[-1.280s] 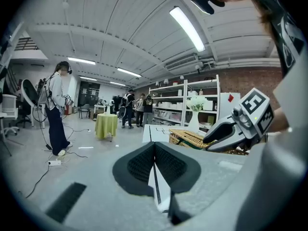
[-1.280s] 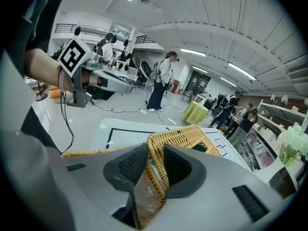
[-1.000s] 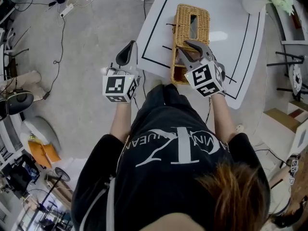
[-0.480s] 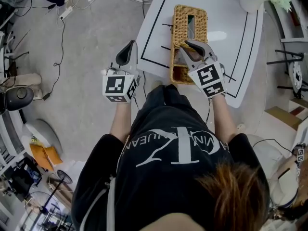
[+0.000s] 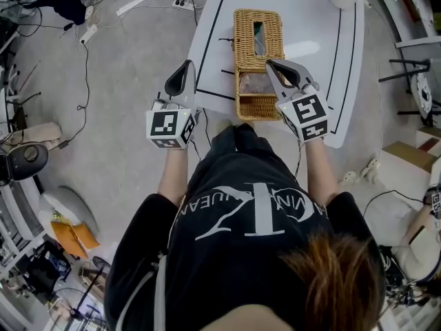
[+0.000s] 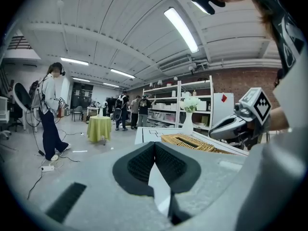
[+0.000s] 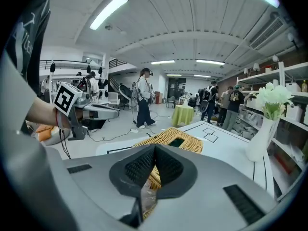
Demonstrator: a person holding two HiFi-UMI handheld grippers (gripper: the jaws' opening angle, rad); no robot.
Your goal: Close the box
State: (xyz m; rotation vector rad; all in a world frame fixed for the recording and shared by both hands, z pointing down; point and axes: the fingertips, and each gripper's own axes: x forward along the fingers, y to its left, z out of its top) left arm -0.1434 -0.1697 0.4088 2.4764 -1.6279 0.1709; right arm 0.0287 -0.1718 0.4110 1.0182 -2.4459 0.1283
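Bright, even indoor light from ceiling strip lamps (image 6: 182, 30); lamps blown out to white in both gripper views; pale glare patch on the white table (image 5: 303, 49); shadows soft and faint; gripper views are fisheye, with black corners and lines bowed at the edges; nearest foreground soft, background fairly sharp; head view sharp, with mild warp.

A wicker tissue box (image 5: 244, 47), its near end uncovered, lies on the white table (image 5: 310, 12), with the right gripper (image 5: 275, 67) over its near right edge and the left gripper (image 5: 185, 71) off to its left, past the table's edge.
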